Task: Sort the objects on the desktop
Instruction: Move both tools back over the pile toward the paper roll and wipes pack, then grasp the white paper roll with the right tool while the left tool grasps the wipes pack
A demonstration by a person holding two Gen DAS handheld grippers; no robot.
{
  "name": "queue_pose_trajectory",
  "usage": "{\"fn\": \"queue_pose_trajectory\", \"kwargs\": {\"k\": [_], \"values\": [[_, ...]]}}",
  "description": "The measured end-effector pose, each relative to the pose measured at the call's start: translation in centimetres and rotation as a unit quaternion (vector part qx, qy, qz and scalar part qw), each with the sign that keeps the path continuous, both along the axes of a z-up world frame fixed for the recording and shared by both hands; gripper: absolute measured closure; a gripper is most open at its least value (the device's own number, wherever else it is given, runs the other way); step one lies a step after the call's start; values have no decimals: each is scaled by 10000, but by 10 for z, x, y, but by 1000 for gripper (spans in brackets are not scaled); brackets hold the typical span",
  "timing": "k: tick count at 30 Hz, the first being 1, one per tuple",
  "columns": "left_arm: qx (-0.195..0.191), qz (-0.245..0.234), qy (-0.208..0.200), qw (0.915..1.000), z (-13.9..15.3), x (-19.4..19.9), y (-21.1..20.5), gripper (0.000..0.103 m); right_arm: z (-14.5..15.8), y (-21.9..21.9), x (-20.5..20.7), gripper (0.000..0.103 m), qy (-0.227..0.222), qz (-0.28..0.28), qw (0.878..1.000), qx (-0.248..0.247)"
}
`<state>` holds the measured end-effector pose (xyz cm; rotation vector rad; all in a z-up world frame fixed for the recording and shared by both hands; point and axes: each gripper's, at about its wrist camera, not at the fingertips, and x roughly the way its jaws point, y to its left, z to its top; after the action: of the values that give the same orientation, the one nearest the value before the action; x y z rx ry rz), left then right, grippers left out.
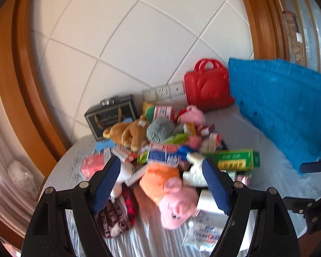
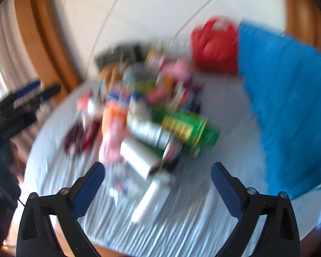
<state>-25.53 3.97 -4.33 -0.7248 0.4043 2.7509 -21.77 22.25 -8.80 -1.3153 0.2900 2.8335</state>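
- Loosely heaped at mid-table: a pile of soft toys and small boxes on a round table with a pale cloth.
- Nearest in the left view: a pink and orange pig toy, with a green box to its right.
- Behind the pile, by the tiled wall: a dark box, a red basket and a blue crate.
- Left gripper: jaws spread, hovering over the pig, gripping nothing.
- Right gripper: jaws spread, empty, over a white box; view badly blurred.
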Motion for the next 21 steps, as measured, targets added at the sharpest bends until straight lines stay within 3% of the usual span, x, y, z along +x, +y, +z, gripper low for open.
{"fn": "queue_pose_trajectory", "kwargs": {"k": [4, 7, 11, 16, 21], "values": [[-32, -295, -772, 9966, -64, 2, -8, 25, -62, -9, -15, 4, -800, 237, 9965, -76], [186, -722, -1570, 9848, -119, -1, -7, 25, -93, -12, -20, 4, -1257, 385, 9911, -214], [179, -1198, -2130, 9695, -164, 0, 8, 25, -115, -13, -20, 4, -1471, 517, 9874, -278], [102, -1354, -2510, 9584, -198, -9, 17, 25, -137, -17, -23, 4, -1679, 611, 9836, -251], [216, -1421, -2528, 9568, -208, -18, 25, 24, -149, -21, -32, 6, -1702, 469, 9840, -228]]}}
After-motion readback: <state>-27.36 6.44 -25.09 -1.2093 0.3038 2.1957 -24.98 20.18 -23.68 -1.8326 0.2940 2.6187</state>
